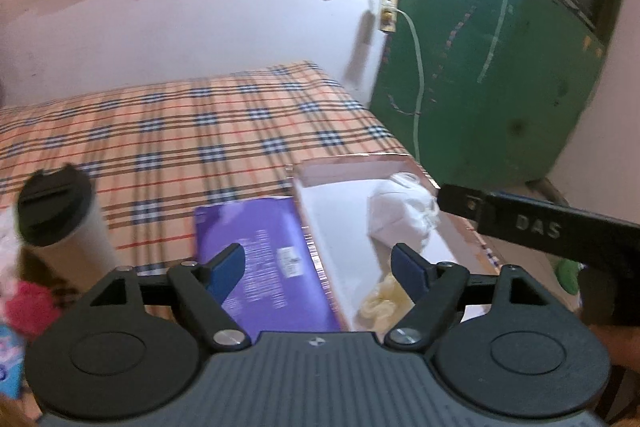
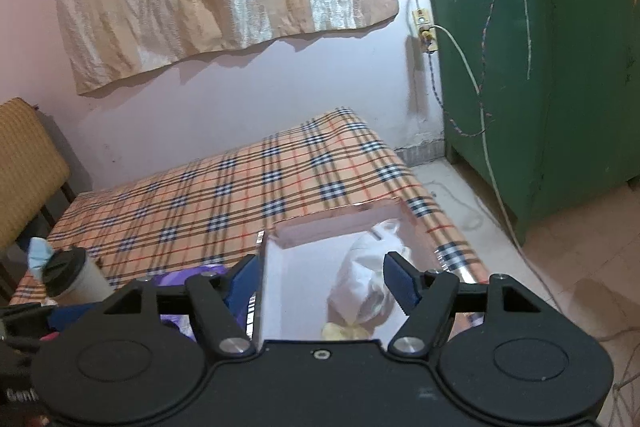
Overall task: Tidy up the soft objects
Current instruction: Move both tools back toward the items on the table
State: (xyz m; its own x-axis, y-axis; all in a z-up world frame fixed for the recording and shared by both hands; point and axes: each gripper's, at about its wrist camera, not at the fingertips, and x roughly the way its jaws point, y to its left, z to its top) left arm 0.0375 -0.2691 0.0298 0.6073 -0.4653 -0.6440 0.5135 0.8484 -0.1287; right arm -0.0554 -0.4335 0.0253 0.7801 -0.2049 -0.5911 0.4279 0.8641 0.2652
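Observation:
An open box (image 1: 348,165) with a white inside lies on the plaid bed. In it rest a white soft bundle (image 1: 400,215) and a pale yellow soft piece (image 1: 380,303). A purple lid (image 1: 264,259) lies flat at the box's left side. My left gripper (image 1: 318,263) stands open above the seam between lid and box, with nothing between its fingers. My right gripper (image 2: 322,275) is open over the box (image 2: 340,219), above the white bundle (image 2: 364,283) and the yellow piece (image 2: 344,331), and grips nothing. Its black body (image 1: 520,223) shows at the right in the left wrist view.
A white cup with a black lid (image 1: 56,215) stands on the bed at the left, near a pink fluffy thing (image 1: 28,307). A green cabinet (image 2: 540,67) with a hanging cable stands to the right. A woven chair (image 2: 24,163) is at the far left.

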